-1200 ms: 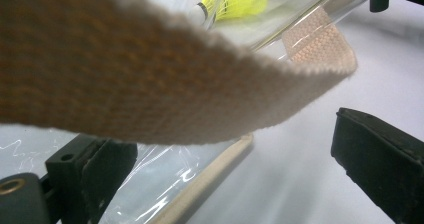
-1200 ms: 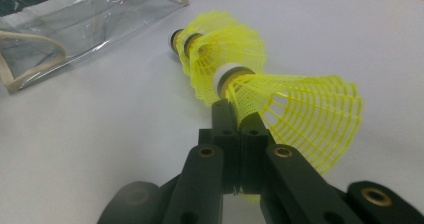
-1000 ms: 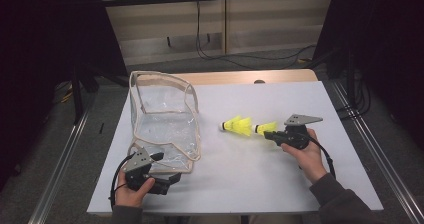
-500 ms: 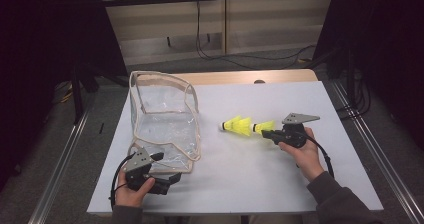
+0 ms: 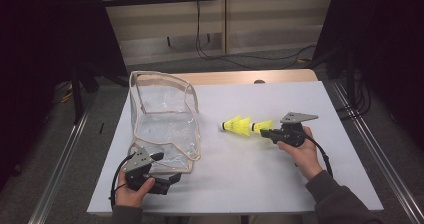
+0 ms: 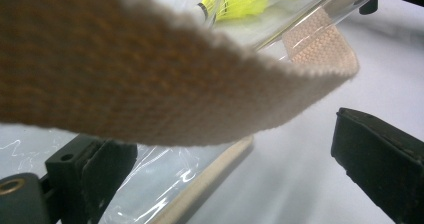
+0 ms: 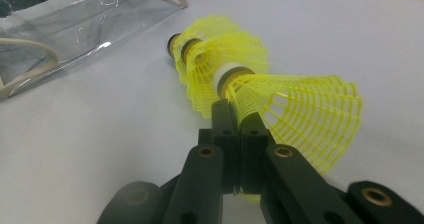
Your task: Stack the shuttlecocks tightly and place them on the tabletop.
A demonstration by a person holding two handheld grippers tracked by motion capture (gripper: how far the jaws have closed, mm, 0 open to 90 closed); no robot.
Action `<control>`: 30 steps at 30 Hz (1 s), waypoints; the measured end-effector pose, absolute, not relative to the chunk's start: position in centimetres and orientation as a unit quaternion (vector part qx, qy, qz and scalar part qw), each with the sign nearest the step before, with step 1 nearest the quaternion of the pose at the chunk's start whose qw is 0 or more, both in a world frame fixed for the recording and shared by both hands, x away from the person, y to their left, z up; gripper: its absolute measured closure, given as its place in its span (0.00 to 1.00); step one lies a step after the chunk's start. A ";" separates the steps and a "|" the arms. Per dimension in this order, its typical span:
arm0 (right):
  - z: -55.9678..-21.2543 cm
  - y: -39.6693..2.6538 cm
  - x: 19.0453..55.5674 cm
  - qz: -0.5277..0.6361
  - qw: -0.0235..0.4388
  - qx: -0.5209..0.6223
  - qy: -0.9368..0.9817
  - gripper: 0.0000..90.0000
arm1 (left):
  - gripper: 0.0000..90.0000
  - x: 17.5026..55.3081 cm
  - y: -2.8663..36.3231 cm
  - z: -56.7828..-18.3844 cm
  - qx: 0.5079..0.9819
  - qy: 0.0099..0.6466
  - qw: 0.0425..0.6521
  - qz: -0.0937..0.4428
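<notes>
A stack of nested yellow shuttlecocks lies at the table's middle right, cork ends pointing left. My right gripper is shut on the mesh skirt of the rearmost shuttlecock, and in the right gripper view its jaws are pressed together on it. A clear plastic bag with beige trim stands at the left, its mouth upward. At the bag's front corner my left gripper is open. In the left gripper view the bag's beige strap crosses above the wide gap of the left gripper.
The white table top has room in front between the two hands and to the right of the right hand. A wooden strip runs along the far edge. Metal rails flank the table.
The right gripper has shifted very slightly with the shuttlecocks still in it. The bag and the left gripper stand as before.
</notes>
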State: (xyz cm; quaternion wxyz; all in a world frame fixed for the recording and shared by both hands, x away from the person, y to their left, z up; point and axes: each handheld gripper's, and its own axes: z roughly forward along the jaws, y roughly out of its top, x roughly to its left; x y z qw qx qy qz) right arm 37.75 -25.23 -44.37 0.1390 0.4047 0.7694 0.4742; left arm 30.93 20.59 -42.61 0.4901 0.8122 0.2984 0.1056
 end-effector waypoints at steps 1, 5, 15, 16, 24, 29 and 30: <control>-44.4 -25.2 37.8 0.474 0.139 0.405 0.770 0.99 | 0.05 30.9 20.6 -42.6 0.812 0.298 0.490 0.106; -44.4 -25.2 37.8 0.473 0.141 0.403 0.771 0.99 | 0.05 30.9 20.6 -42.6 0.812 0.298 0.490 0.106; -44.3 -24.7 38.1 0.472 0.144 0.397 0.774 0.98 | 0.05 31.0 20.6 -42.6 0.812 0.299 0.490 0.105; -44.2 -24.6 38.1 0.473 0.143 0.398 0.773 0.98 | 0.05 31.0 20.6 -42.6 0.813 0.298 0.490 0.106; -44.2 -24.3 38.3 0.470 0.142 0.398 0.775 0.98 | 0.05 31.0 20.6 -42.7 0.812 0.298 0.490 0.104; -44.0 -24.2 38.4 0.470 0.144 0.399 0.774 0.98 | 0.05 31.0 20.6 -42.7 0.813 0.298 0.489 0.105; -44.0 -24.2 38.4 0.470 0.144 0.399 0.774 0.98 | 0.05 31.0 20.5 -42.7 0.813 0.298 0.489 0.105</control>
